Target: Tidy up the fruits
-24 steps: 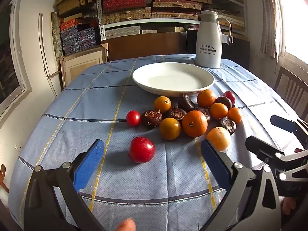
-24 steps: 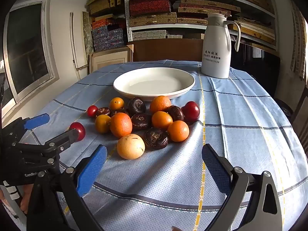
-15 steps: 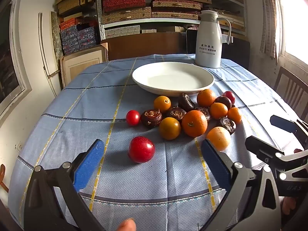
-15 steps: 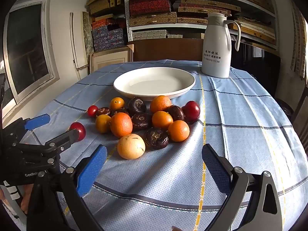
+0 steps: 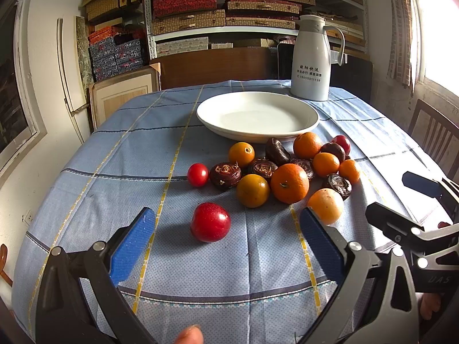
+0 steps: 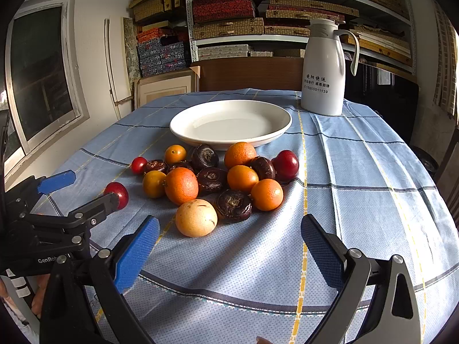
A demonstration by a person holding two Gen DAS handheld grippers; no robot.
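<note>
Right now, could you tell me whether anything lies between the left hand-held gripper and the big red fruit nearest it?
Nothing visible does. The left hand-held gripper is open, and the red fruit sits alone on the cloth just ahead of its fingers, apart from the pile.

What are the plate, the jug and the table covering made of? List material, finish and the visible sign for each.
Plate: likely glazed ceramic; glossy white with soft reflections and a thick rolled rim.
Jug: probably painted metal or plastic; smooth satin white body with printed lettering and a moulded handle.
Table covering: woven fabric; matte blue with a dotted weave, stripes and folds.
</note>
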